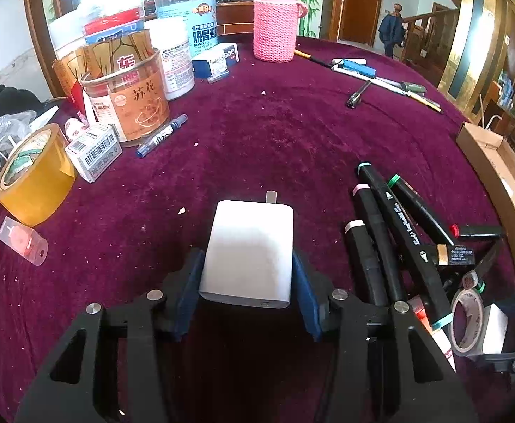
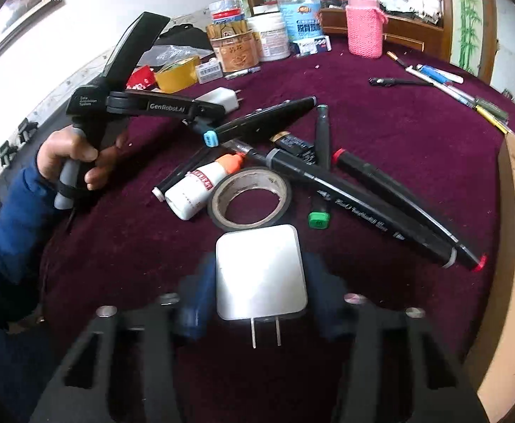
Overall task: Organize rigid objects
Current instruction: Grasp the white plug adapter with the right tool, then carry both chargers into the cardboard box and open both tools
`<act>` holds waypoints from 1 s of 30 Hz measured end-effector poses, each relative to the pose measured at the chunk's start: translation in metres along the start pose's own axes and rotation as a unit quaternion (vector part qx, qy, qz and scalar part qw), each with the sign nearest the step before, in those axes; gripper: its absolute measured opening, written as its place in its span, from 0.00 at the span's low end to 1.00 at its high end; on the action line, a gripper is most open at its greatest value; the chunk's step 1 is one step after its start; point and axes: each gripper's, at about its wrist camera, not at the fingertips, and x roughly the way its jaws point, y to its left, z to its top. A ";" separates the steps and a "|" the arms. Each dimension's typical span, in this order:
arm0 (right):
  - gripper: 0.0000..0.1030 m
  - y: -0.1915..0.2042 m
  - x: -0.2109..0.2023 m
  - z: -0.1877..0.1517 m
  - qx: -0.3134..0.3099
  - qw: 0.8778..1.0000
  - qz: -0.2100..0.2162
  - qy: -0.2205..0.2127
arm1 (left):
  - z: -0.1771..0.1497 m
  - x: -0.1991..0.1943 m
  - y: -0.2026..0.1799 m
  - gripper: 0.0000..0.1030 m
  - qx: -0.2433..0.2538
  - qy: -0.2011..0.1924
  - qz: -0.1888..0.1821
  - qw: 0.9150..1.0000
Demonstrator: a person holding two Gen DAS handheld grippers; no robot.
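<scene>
Left gripper (image 1: 247, 278) clenched on small white rectangular plastic charger (image 1: 248, 253) above maroon velvet desk (image 1: 257, 134); right gripper (image 2: 261, 299) jaws astride second white charger (image 2: 259, 271), contact unclear. Risk: smooth casings slipping from shallow grips.

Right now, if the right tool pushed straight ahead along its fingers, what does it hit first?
Probably the tape roll, lying flat just beyond the white charger between the right tool's fingers. The black markers lie behind it. Depth is uncertain.
</scene>
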 end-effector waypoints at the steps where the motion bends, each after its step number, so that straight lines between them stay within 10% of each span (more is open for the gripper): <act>1: 0.41 -0.003 -0.002 0.000 0.008 1.000 0.003 -0.003 | 0.001 -0.001 0.002 0.46 -0.005 -0.002 -0.006 1.000; 16: 0.40 -0.045 -0.050 0.009 0.115 0.985 0.014 -0.131 | 0.007 -0.038 0.002 0.43 -0.015 -0.090 -0.036 0.995; 30: 0.40 -0.048 -0.048 0.010 0.121 0.983 -0.008 -0.138 | 0.008 -0.052 -0.006 0.43 -0.012 -0.122 -0.018 0.992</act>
